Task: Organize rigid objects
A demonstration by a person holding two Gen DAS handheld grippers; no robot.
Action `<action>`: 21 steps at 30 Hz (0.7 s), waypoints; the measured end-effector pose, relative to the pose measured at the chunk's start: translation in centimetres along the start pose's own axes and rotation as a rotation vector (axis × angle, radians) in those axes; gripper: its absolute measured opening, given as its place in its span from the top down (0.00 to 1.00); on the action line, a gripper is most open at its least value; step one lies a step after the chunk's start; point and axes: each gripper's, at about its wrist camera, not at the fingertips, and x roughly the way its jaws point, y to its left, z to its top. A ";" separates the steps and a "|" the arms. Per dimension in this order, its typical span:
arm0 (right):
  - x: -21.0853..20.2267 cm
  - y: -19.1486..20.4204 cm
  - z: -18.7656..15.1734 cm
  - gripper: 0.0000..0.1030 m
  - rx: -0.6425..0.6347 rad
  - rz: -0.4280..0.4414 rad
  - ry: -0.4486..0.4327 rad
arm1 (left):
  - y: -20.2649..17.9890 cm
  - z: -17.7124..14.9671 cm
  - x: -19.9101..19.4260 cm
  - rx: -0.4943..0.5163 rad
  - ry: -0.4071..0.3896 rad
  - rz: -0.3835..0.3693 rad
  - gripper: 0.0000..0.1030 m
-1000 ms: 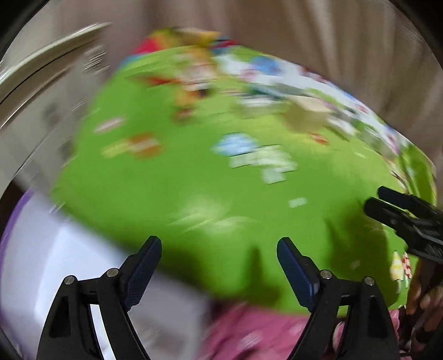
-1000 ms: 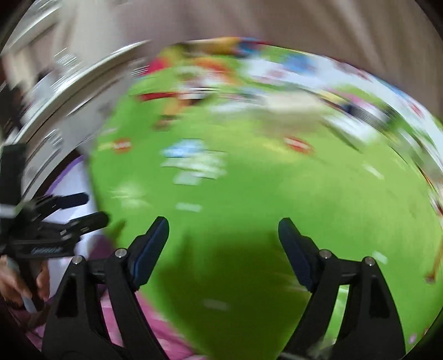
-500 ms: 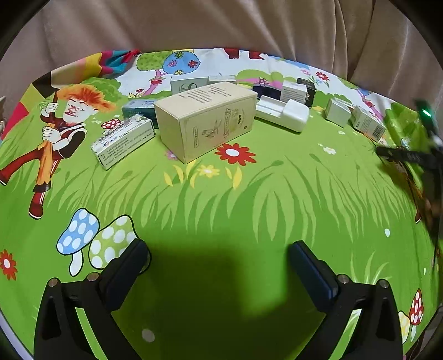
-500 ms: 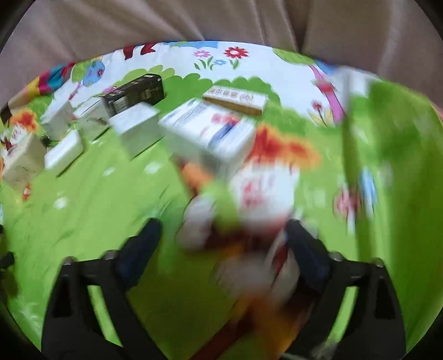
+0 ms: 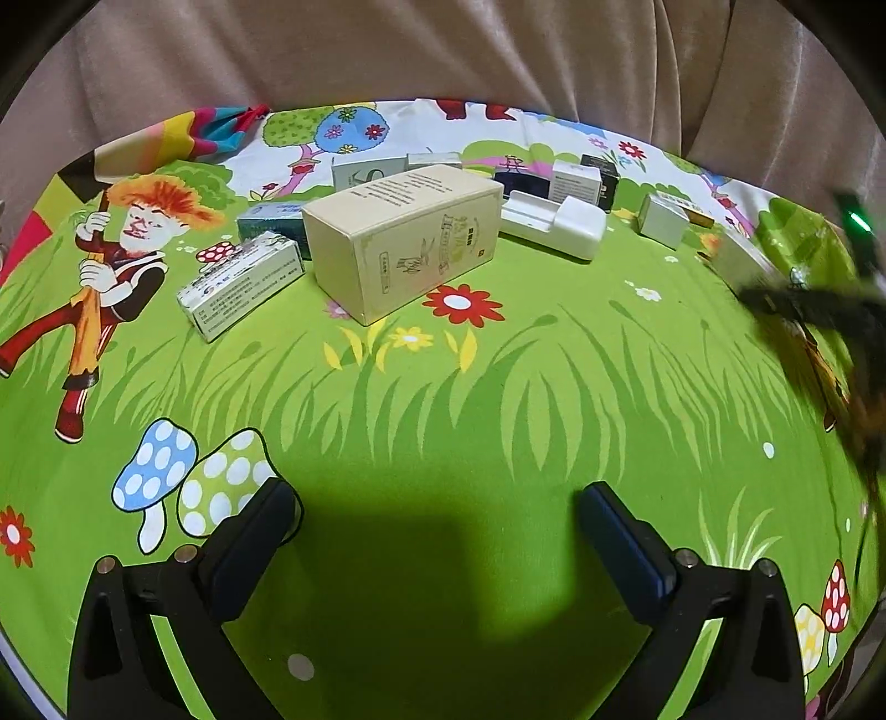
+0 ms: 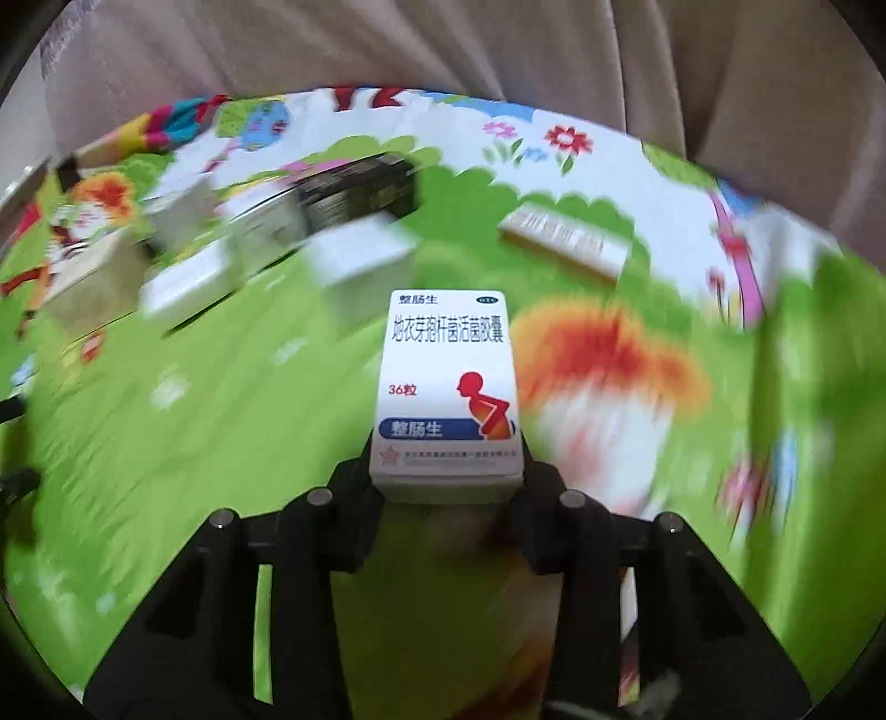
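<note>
My right gripper point(image 6: 447, 465) has a white medicine box point(image 6: 448, 387) with red and blue print between its jaws, which are closing; the pads press its two sides. The box is sharp while the cloth behind it smears, so it moves with the gripper. My left gripper point(image 5: 437, 498) stands open over the green cartoon cloth point(image 5: 443, 399), nothing between its fingers. Ahead of it lie a large beige carton point(image 5: 404, 238), a white and green medicine box point(image 5: 241, 282) to its left and a white case point(image 5: 554, 221) to its right. The right gripper point(image 5: 814, 310) shows as a dark blur at the right edge.
Several smaller boxes point(image 5: 576, 180) cluster at the back of the cloth, with a teal one point(image 5: 271, 219) behind the carton. A black box point(image 6: 360, 188) and a flat pale box point(image 6: 565, 243) lie blurred ahead of the right gripper. Beige cushions point(image 5: 443, 50) rise behind.
Both views swung from the cloth's edge to the boxes. The right jaws, wide half a second ago, have come in on the white medicine box. The left jaws widened and stay wide.
</note>
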 end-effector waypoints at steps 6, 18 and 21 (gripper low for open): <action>-4.9 7.7 -5.9 0.56 -0.050 0.010 -0.013 | 1.7 2.2 1.4 0.106 0.041 -0.063 0.00; -3.9 9.0 -5.4 0.54 -0.043 0.020 -0.024 | 1.5 11.7 6.9 0.479 0.051 -0.017 0.02; -4.0 8.9 -5.5 0.54 -0.037 0.028 -0.024 | -0.7 11.4 6.2 0.498 0.020 -0.068 0.43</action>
